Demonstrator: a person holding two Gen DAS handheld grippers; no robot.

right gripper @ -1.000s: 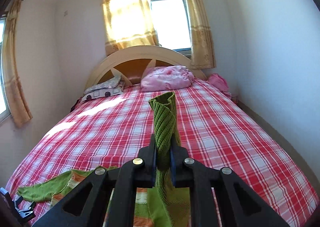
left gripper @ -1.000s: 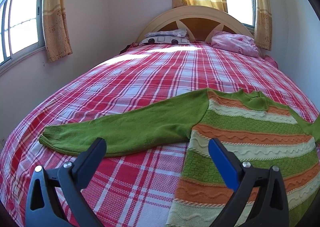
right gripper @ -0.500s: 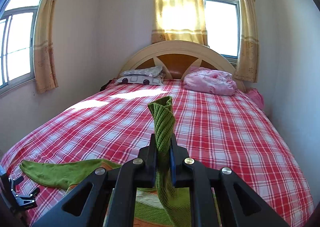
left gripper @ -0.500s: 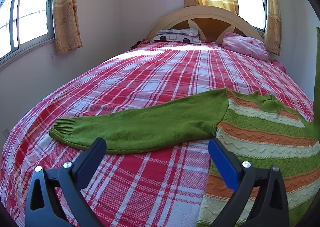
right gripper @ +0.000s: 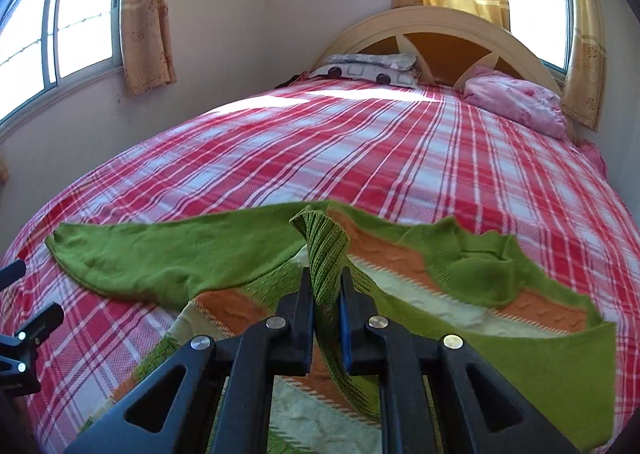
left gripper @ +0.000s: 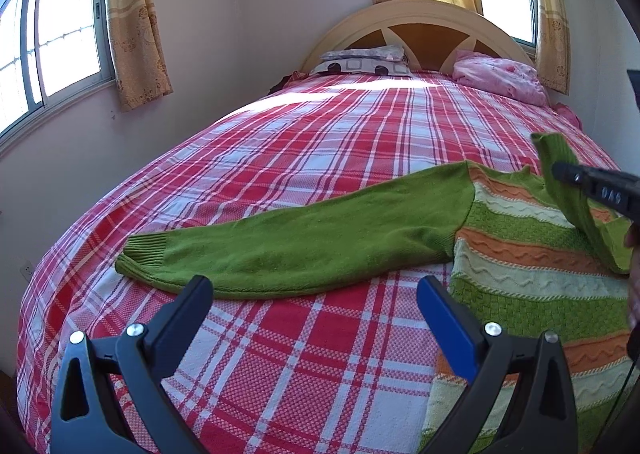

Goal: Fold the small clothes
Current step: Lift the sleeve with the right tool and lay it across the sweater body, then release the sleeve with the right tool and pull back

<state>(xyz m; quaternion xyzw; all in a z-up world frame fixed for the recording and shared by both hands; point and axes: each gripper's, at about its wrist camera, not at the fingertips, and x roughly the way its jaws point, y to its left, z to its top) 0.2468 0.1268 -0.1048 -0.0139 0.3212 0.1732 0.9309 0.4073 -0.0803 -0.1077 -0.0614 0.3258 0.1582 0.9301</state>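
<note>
the right gripper [right gripper: 326, 314] is clamped on the ribbed green cuff [right gripper: 322, 250] of one sleeve of the sweater [right gripper: 400, 286], the knit pinched flat between its two black fingers and the cuff end sticking up past the fingertips. below the gripper that sleeve hangs down toward the sweater's striped body. in the left wrist view the same gripper [left gripper: 560, 173] shows at the right edge, lifted above the sweater with the cuff [left gripper: 554, 149] standing up out of it.

the left gripper [left gripper: 314, 296] is spread wide and holds nothing; its two fingers, one with a blue pad [left gripper: 444, 318], hover just over the bedspread [left gripper: 320, 141] on the near side of the sweater's other sleeve [left gripper: 296, 246].

the sweater [left gripper: 528, 254] lies flat on the bed, near its foot, with green, orange and pale stripes across the body and plain green sleeves. the free sleeve stretches straight out from the sweater's body toward the window side of the bed, its cuff [left gripper: 146, 250] lying flat on the red and white check. the neckline [right gripper: 480, 254] faces the headboard [right gripper: 436, 33].

well beyond the sweater, against the headboard, sit a grey patterned pillow [right gripper: 372, 65] and a pink bundle [right gripper: 516, 101]. yellow curtains [right gripper: 146, 13] hang at the windows.
</note>
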